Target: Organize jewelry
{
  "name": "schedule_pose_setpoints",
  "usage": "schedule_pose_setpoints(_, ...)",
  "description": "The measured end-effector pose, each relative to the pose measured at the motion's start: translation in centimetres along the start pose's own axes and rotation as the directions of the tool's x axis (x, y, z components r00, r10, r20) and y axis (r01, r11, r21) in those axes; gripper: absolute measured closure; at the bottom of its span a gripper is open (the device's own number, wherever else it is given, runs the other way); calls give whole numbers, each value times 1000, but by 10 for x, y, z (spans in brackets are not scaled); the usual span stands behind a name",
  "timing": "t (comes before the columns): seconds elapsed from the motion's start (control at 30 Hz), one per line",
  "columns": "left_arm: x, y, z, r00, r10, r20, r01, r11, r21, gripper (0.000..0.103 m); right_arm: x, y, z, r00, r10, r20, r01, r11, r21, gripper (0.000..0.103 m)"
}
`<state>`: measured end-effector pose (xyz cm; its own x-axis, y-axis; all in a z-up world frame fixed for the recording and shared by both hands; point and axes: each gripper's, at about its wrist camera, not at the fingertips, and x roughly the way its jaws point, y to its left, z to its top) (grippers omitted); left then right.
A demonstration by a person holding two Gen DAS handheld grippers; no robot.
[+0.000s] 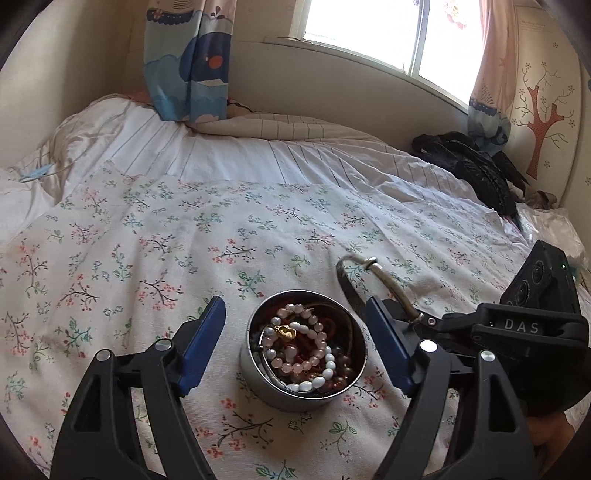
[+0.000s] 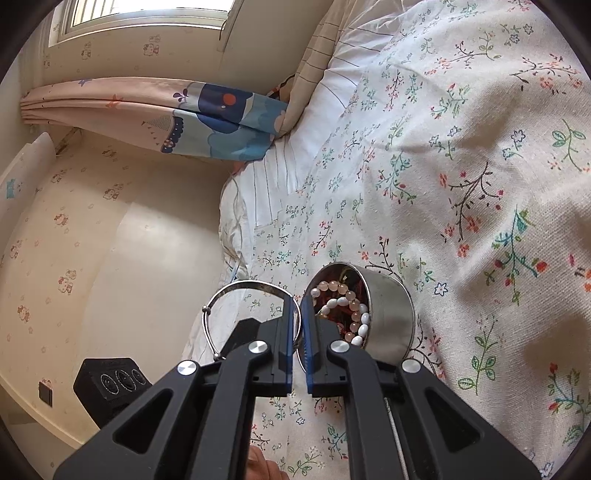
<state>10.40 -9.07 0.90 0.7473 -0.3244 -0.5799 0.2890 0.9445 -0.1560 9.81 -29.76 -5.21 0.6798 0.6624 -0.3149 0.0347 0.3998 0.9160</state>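
My left gripper (image 1: 295, 332) stands wide around the round tin (image 1: 304, 350) on the floral bedspread (image 1: 147, 240); my right gripper (image 2: 300, 306) pinches the silver bangle (image 2: 236, 286); window (image 1: 369, 26) at top.

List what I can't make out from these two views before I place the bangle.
- Tin contents: both views show only the top beads; lower layers are buried.
- Silver bangle: right wrist view, the clamped stretch is hidden by the right gripper fingers; left wrist view, its lower arc sits behind a finger of the open left gripper.
- Dark bundle: left wrist view, too distorted to identify.
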Motion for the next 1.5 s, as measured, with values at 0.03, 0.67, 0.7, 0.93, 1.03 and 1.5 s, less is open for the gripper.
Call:
schedule_pose_setpoints(0.03, -1, 1, 1, 1000, 21, 5, -21, 1000, 3, 27, 1, -1, 0, 1000, 0, -1, 0, 1000, 1, 96)
schedule_pose_setpoints(0.67, -6, 30, 9, 979, 203, 3, -203, 978, -45, 20, 15, 1, -2, 994, -110, -20, 108, 992, -62, 96)
schedule_pose_setpoints(0.7, -6, 28, 9, 979, 204, 5, -203, 978, -41, 20, 21, 2, -5, 992, -117, -41, 114, 991, -72, 96)
schedule_pose_setpoints(0.93, -8, 30, 8, 981, 195, 1, -195, 980, -45, 18, 13, 8, -7, 996, -92, 9, 93, 991, -96, 96)
schedule_pose_setpoints(1.03, -8, 29, 9, 982, 187, -1, -187, 981, -44, 17, 10, 8, -5, 994, -110, 22, 111, 989, -97, 96)
schedule_pose_setpoints(1.5, -79, 17, -34, 978, 198, -61, -193, 978, 75, 8, -66, 75, -86, 854, -472, 218, 517, 725, -455, 15)
